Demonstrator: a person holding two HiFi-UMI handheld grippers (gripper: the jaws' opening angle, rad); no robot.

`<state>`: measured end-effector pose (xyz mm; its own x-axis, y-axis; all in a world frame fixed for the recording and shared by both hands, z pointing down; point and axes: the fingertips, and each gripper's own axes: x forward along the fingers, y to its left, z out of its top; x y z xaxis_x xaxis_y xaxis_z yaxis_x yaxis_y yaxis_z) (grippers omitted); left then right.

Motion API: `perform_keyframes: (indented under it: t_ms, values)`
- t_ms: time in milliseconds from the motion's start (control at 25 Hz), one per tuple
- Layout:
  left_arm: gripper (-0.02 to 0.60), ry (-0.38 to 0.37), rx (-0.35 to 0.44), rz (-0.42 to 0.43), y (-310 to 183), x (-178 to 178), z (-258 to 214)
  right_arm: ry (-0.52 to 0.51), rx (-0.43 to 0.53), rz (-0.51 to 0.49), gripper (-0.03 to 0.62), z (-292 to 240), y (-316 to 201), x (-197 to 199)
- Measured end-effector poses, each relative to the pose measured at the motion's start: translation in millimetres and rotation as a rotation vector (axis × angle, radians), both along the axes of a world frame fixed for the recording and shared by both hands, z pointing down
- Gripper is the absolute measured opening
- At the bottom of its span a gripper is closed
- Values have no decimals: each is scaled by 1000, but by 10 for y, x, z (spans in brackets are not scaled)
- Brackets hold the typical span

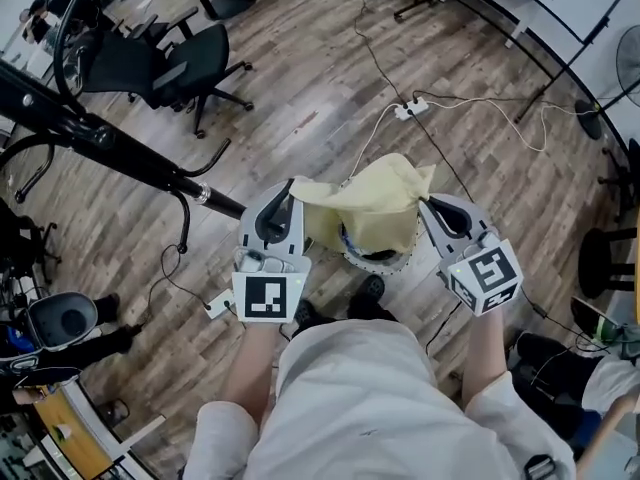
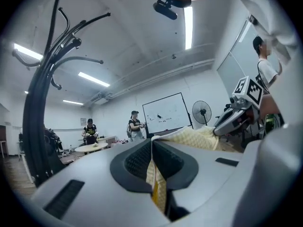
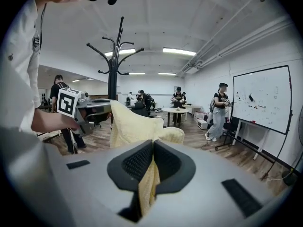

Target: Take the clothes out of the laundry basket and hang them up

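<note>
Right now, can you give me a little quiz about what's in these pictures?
1. True or false: the left tool and the right tool are both shut on the cloth.
2. What colour is the cloth?
3. What sits on the floor below the cloth? A: basket B: table C: bed
Key: 1 true; 2 yellow; 3 A.
</note>
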<state>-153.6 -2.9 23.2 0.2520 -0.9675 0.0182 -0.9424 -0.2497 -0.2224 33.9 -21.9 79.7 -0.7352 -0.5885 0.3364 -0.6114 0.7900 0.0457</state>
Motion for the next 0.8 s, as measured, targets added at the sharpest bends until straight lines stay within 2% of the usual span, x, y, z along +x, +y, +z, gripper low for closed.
perform_keyframes:
  t_ms: [320,480,640,800]
  values:
    - [26,8,26,-13,389,-471,-245,12,-44,-25,25,72,344,-776]
    - [26,18,53,-11,545,-704,-413,5,-48,-31,52,52,506,-1090]
    - [26,9,71,-7,690,-915,-518,31,-58,-27,83,90,647,-1303]
    - [26,-1,78,-23,854,-1100,-534,79,-72,1,106,190,783,-1348]
